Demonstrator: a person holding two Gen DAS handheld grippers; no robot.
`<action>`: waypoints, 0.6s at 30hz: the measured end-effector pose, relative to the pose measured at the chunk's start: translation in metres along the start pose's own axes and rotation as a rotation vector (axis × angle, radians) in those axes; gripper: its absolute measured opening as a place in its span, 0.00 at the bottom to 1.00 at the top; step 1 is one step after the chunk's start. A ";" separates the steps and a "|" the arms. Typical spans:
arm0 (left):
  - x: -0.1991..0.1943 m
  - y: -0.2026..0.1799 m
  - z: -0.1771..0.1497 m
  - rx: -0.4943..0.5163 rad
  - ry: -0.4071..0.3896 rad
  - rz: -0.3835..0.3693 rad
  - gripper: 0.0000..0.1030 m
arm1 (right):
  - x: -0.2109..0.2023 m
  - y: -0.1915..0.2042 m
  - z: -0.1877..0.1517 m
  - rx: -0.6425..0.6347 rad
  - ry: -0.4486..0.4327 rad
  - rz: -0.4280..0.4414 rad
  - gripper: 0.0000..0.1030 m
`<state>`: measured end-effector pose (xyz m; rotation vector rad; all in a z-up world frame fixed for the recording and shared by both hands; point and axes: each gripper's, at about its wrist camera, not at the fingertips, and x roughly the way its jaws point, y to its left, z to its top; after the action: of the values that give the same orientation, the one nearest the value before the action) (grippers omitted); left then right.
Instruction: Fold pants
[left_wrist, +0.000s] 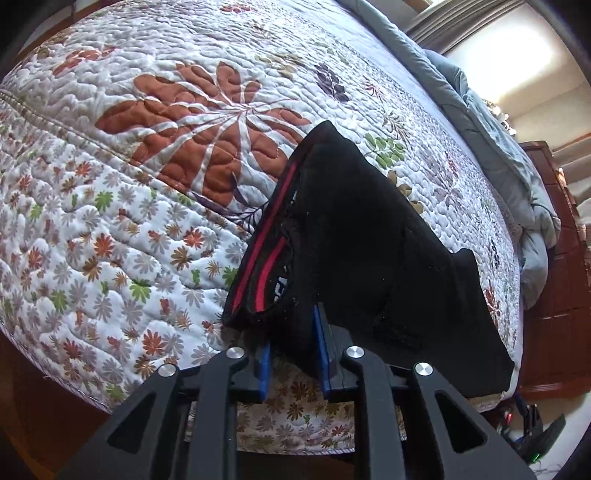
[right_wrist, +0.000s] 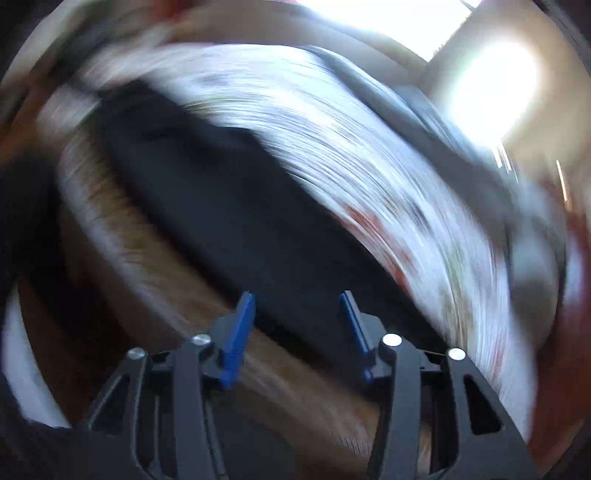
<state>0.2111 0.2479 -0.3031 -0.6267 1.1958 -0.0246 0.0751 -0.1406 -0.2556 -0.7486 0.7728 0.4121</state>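
Note:
Black pants (left_wrist: 369, 236) with a red-striped waistband (left_wrist: 266, 254) lie bunched on a floral quilted bed (left_wrist: 129, 184). My left gripper (left_wrist: 293, 328) has its blue pads around a fold of the pants near the waistband, with fabric draped between and over the fingers. In the right wrist view everything is heavily motion-blurred. A dark band that seems to be the pants (right_wrist: 229, 206) runs across the quilt (right_wrist: 369, 166). My right gripper (right_wrist: 295, 314) is open with its blue pads wide apart and nothing between them.
A grey-blue blanket (left_wrist: 491, 122) lies bunched along the bed's far edge. A reddish wooden cabinet (left_wrist: 561, 295) stands beyond the bed at the right. Cables and small devices (left_wrist: 532, 424) lie on the floor at the lower right.

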 end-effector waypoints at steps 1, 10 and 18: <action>0.000 0.000 -0.001 -0.001 -0.004 -0.004 0.18 | 0.008 0.041 0.020 -0.133 -0.043 0.001 0.48; 0.000 0.001 -0.001 0.022 -0.005 -0.002 0.19 | 0.066 0.147 0.099 -0.420 -0.132 -0.033 0.37; 0.003 0.007 0.000 0.016 0.004 -0.039 0.19 | 0.076 0.154 0.104 -0.477 -0.100 -0.033 0.36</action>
<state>0.2101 0.2532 -0.3090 -0.6364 1.1859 -0.0680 0.0837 0.0447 -0.3319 -1.1743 0.5710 0.6097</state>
